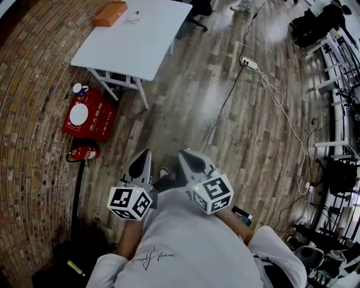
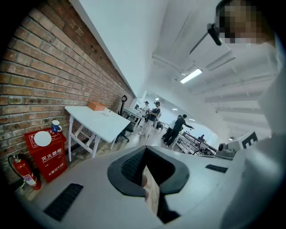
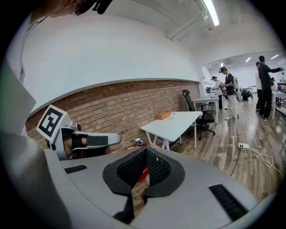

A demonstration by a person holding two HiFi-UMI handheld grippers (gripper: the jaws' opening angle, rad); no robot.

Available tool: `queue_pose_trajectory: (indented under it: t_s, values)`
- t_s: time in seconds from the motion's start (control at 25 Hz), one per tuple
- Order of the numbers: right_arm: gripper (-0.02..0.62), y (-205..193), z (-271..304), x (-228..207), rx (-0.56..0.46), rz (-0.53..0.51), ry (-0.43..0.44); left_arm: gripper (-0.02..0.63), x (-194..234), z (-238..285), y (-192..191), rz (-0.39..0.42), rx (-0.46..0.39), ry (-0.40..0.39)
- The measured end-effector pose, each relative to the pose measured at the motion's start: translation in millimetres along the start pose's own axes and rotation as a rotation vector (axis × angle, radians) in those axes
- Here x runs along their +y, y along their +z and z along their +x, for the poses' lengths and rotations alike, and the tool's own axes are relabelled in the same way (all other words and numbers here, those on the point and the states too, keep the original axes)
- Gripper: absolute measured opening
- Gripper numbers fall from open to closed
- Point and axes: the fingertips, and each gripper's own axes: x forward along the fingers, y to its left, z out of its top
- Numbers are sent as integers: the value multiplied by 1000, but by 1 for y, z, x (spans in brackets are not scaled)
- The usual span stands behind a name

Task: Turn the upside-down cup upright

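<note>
Head view: small tabletop object [image 1: 134, 17] indistinct

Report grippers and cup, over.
Left gripper, right gripper shut, empty, at chest. Small pale item on white table, maybe the cup, too small to tell. Table out of reach; cable on floor.

one table [image 1: 138, 42], one cup [image 1: 78, 88]

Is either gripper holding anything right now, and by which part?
Nothing is held. The left gripper and the right gripper both have their jaws together on nothing, away from the white table.
</note>
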Motion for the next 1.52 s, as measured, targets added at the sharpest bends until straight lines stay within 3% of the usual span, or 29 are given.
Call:
queue_pose_trajectory:
  t_s: [0.68, 1.12, 1.52]
  values:
    - [21, 33, 38, -58, -5, -7, 94, 8, -10, 62, 21, 18, -11, 48]
    - [21, 62, 56, -128, -29, -11, 145, 8, -28, 133, 38, 21, -22, 71]
    - [21, 65, 58, -182, -21, 12, 160, 8, -42, 177, 44, -2, -31, 101]
